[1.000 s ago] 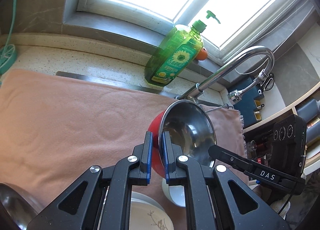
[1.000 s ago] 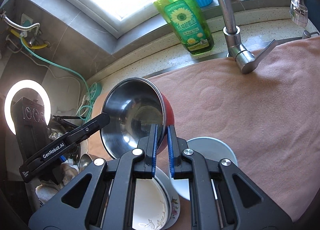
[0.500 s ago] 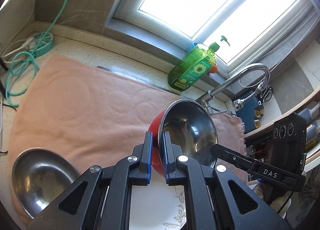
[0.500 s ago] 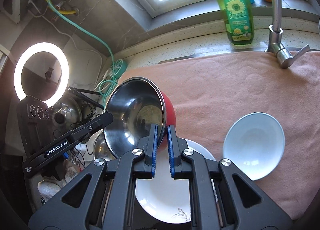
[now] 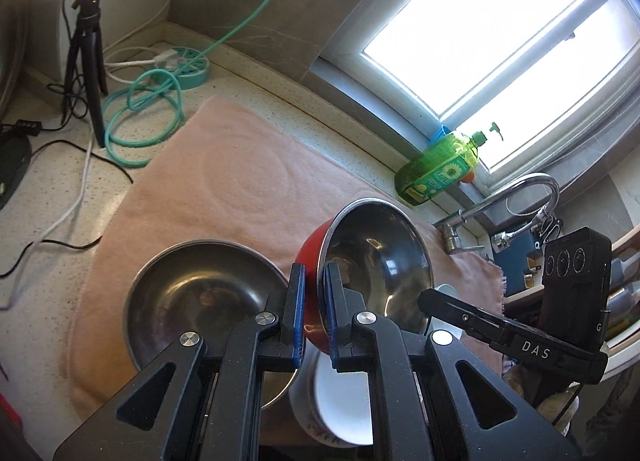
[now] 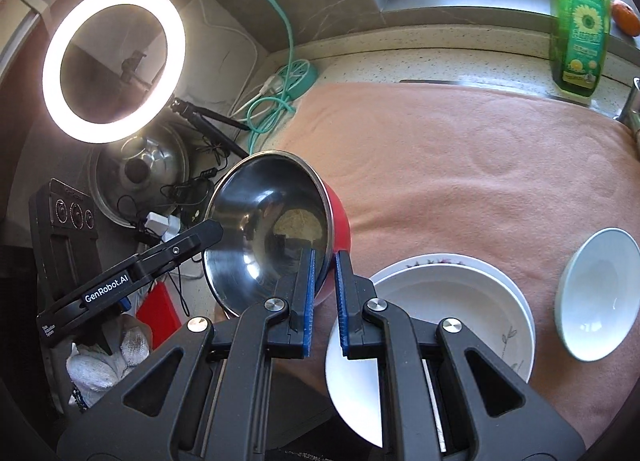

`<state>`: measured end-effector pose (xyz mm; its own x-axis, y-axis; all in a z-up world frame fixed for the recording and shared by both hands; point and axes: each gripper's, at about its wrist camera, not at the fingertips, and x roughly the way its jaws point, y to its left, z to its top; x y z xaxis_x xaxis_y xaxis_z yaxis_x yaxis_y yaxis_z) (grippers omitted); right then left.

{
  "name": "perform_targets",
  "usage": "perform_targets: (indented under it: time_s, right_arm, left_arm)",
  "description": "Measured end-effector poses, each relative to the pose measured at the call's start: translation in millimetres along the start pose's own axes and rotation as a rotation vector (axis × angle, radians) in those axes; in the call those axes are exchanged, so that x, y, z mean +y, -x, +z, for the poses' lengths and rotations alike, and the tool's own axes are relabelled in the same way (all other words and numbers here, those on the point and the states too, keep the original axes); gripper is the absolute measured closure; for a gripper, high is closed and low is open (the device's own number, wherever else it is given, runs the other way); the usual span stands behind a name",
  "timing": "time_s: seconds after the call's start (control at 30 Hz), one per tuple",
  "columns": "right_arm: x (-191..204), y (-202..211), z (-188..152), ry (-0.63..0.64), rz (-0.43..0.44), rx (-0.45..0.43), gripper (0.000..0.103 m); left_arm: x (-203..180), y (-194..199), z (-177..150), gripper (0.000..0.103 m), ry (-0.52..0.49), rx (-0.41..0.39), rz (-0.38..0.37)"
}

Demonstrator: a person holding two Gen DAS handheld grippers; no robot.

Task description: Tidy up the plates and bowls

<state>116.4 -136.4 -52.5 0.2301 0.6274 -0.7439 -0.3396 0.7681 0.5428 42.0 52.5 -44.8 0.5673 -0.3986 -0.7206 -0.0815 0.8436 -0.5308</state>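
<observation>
I carry a red bowl (image 5: 380,257) with a shiny steel inside, tilted and off the towel, between both grippers. My left gripper (image 5: 315,275) is shut on its near rim, one pad on the red wall and one inside. My right gripper (image 6: 324,261) is shut on the opposite rim of the same bowl (image 6: 272,237). Below and to the left, a plain steel bowl (image 5: 200,297) rests on the pink towel (image 5: 248,189). A stack of white plates (image 6: 452,321) lies under the right gripper, with a small pale bowl (image 6: 600,293) beside it.
A green soap bottle (image 6: 580,21) and a faucet (image 5: 520,189) stand by the window. A ring light (image 6: 114,61) on a tripod, teal cable (image 5: 144,129), loose wires and a steel lid (image 6: 140,173) crowd the counter left of the towel.
Both grippers have carried the red bowl leftward over the towel. The faucet and bottle have slid off to the right; the steel bowl and ring light have come into view.
</observation>
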Motion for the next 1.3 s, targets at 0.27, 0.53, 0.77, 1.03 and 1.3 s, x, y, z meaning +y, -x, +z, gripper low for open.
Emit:
perform_targets:
  time_s: [0.27,0.53,0.77,1.03,1.3]
  right_arm:
    - [25,-33,-4,0.067,-0.016,0.064,0.093]
    - [38,-64,-8,0.130,-0.071,0.114,0.093]
    - [44,-85,-12,0.165,-0.107,0.146,0.093]
    - [48,-95,-13,0.192,-0.136,0.158,0.093]
    - [51,-100,-14,0.208,-0.158,0.174,0.093]
  left_arm:
    - [36,13,-15,0.095,0.067,-0.001,0.045]
    - [56,10,-28,0.095,0.075,0.023,0.118]
    - [67,6,-32,0.095,0.068,0.047,0.162]
    - [69,0,-34,0.095,0.023,0.063,0.216]
    - [68,-4,-34,0.095,0.007,0.075,0.234]
